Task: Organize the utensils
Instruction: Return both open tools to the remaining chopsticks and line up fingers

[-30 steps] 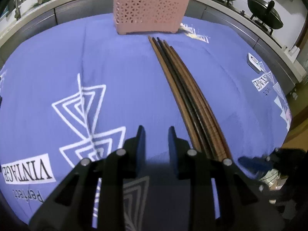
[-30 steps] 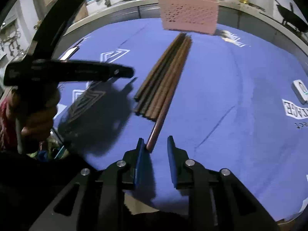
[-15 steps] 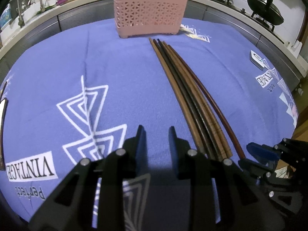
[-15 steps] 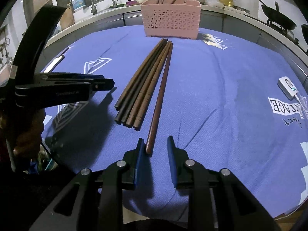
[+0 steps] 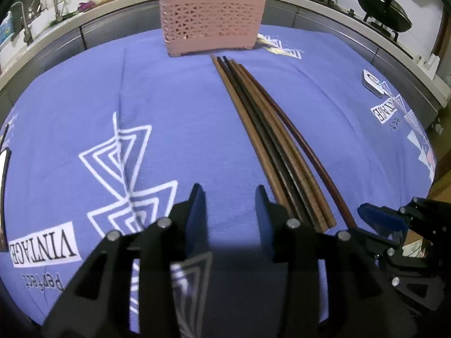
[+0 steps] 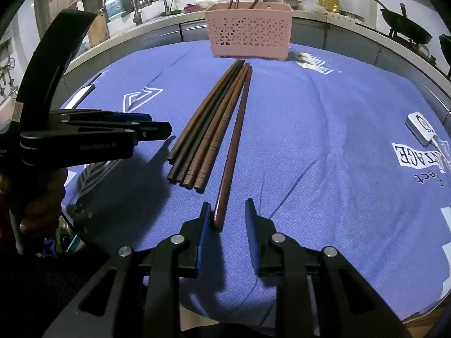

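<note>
Several brown chopsticks (image 5: 267,140) (image 6: 208,129) lie bundled on the blue cloth, pointing at a pink basket (image 5: 211,19) (image 6: 248,31) with a few utensils standing in it. One reddish chopstick (image 5: 310,152) (image 6: 234,140) lies angled off the bundle's right side. Its near end sits between the fingers of my right gripper (image 6: 227,214) (image 5: 377,219), against the left pad, and the jaws stand apart. My left gripper (image 5: 229,205) (image 6: 157,129) hovers left of the bundle's near ends. Its jaws are opening, with only cloth between them.
A small white device (image 5: 372,81) (image 6: 420,129) lies at the cloth's right edge and a flat dark object (image 6: 81,95) at its left edge. Woks (image 5: 383,5) sit on the stove behind right, taps (image 5: 50,0) behind left. The table's front edge is just below both grippers.
The left jaws have widened. The reddish chopstick's near end has swung away from the bundle toward the right gripper.
</note>
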{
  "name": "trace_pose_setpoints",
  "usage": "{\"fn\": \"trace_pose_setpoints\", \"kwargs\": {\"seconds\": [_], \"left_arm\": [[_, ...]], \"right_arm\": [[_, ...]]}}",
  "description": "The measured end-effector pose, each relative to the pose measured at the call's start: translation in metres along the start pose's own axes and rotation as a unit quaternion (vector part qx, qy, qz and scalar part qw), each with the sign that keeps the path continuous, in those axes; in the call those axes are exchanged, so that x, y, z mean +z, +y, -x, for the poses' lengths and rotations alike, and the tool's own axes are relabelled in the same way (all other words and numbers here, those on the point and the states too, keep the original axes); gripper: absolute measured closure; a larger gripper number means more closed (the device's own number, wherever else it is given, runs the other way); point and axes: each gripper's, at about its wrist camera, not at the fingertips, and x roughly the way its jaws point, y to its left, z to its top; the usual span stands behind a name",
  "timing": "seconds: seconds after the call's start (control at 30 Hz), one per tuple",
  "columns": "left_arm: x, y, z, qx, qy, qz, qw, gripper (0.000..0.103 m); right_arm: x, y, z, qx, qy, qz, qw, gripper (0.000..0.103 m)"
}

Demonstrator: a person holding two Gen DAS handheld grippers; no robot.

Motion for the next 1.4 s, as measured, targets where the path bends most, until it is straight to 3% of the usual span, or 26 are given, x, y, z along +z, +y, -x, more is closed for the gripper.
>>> {"fn": "trace_pose_setpoints", "kwargs": {"seconds": [0.33,1.27,1.4], "left_arm": [[0.008,-0.014,0.001,-0.033,0.006,-0.006,0.9994,0.065],[0.004,-0.02,-0.005,-0.003,0.009,-0.01,0.9999,0.063],[0.004,-0.018,-0.005,-0.008,0.008,-0.006,0.9999,0.064]], "right_arm": [[-0.001,0.002,0.0,-0.003,-0.003,0.002,1.0,0.077],[0.0,0.003,0.003,-0.01,-0.009,-0.008,1.0,0.078],[0.001,-0.003,0.002,-0.012,-0.012,-0.025,1.0,0.084]]}}
